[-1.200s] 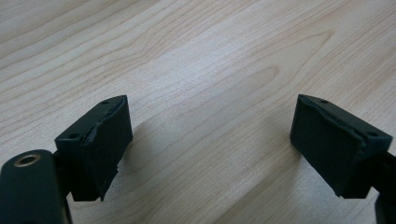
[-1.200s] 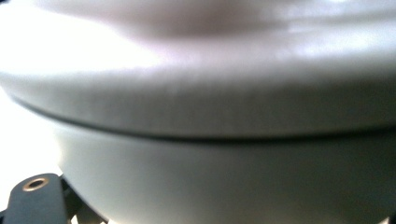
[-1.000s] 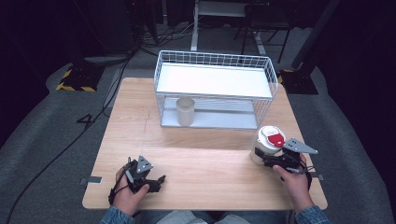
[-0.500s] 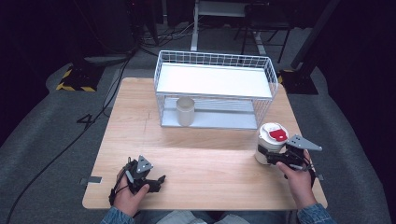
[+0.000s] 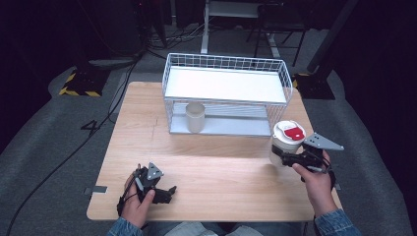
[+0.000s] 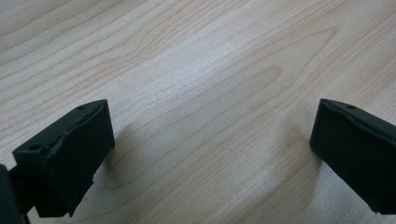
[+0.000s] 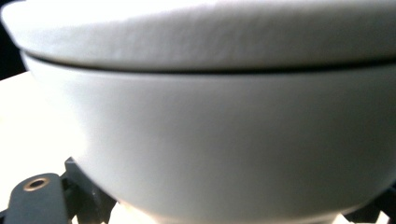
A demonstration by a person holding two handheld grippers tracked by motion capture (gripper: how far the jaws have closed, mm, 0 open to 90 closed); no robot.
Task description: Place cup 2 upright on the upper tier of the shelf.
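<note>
The right gripper [image 5: 287,158] pinches a white cup [image 5: 285,142] with a red-marked lid, its 2 jaws clamped low on the wall, probably so the lid stays clear. The left gripper [image 5: 164,192] rests spread and empty on the table [image 5: 221,172], likely waiting, far from the wire rack [image 5: 223,93].

Light falls from above onto the table [image 5: 211,167], bright against a near-black room, and the high view is soft and slightly grainy. Between the left gripper [image 6: 210,154]'s jaws the wood grain is sharp, with soft shadows spreading from each jaw. Against the right gripper [image 7: 196,219] the cup [image 7: 210,140] is blurred by closeness, and the tabletop beside it glares to white.
</note>
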